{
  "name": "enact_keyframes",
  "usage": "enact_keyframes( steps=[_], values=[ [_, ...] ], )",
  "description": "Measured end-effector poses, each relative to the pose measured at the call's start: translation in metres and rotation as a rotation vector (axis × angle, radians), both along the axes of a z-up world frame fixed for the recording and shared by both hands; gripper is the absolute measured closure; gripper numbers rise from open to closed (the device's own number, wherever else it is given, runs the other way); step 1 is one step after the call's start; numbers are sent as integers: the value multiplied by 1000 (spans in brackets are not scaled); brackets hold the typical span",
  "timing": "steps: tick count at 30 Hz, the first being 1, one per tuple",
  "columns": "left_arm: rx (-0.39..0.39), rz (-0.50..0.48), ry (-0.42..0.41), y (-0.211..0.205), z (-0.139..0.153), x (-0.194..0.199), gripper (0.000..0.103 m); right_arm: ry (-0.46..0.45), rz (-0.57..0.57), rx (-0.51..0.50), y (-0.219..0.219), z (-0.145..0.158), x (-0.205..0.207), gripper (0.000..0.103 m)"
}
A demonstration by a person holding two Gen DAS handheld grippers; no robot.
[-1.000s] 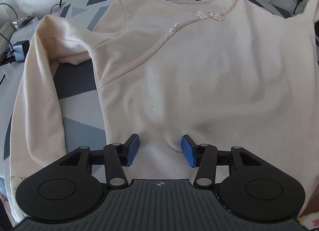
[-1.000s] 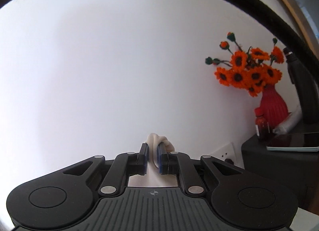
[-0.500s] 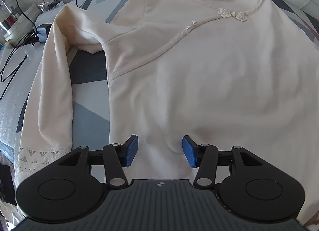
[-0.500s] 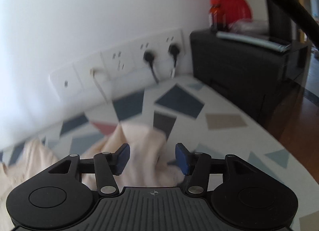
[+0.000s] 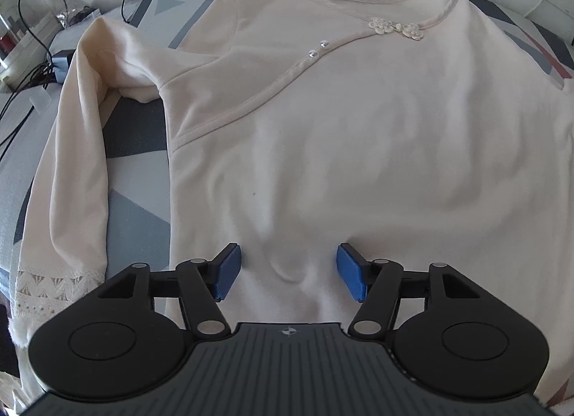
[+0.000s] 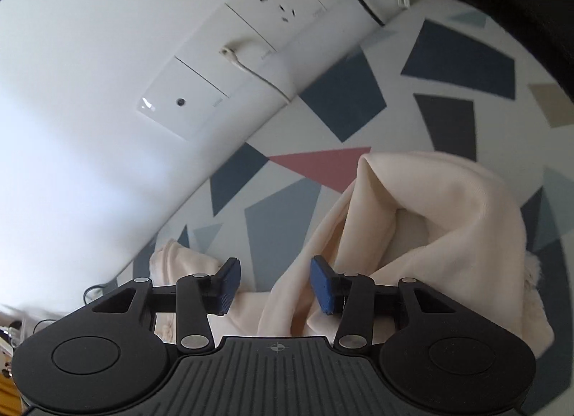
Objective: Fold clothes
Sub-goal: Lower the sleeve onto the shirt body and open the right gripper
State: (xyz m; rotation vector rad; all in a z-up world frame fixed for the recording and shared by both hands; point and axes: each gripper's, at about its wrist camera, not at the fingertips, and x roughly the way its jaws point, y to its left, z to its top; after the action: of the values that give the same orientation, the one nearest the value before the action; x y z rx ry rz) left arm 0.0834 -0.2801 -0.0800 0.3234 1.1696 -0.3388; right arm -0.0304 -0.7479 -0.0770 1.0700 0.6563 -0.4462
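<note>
While left tongs (image 5: 288,271) straddle the top (image 5: 358,136), its sleeve (image 6: 430,222) flanks right tongs (image 6: 274,285).

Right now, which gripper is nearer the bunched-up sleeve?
Right. The right gripper hovers open beside the bunched sleeve; the left gripper sits over the cream top's lower body.

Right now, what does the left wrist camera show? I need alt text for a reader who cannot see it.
A cream long-sleeved top lies spread flat, front up, on a bedsheet patterned with grey and blue shapes. The open left gripper sits at the top's lower hem, blue pads apart. One sleeve with a lace cuff runs down the left side.
</note>
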Motion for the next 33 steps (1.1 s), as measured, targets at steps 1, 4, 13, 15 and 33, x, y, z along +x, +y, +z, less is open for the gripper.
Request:
enact_keyframes(
  steps=[1,4,13,15,33],
  values=[
    [-13,8,4,3,-1,1,38,20,-5,12,-3,-3,5,63],
    [-19,5,-8,5,-2,0,35,91,3,41,-9,-14,23,65],
    [-33,-10,-7,9,-3,0,34,-65,-108,83,-3,13,32,99],
    [-34,-17,-6,9,-3,0,34,-310,-75,-40,11,52,18,99],
    [-26,-86,1,16,-5,8,34,217,176,11,104,-18,-91,87]
  ],
)
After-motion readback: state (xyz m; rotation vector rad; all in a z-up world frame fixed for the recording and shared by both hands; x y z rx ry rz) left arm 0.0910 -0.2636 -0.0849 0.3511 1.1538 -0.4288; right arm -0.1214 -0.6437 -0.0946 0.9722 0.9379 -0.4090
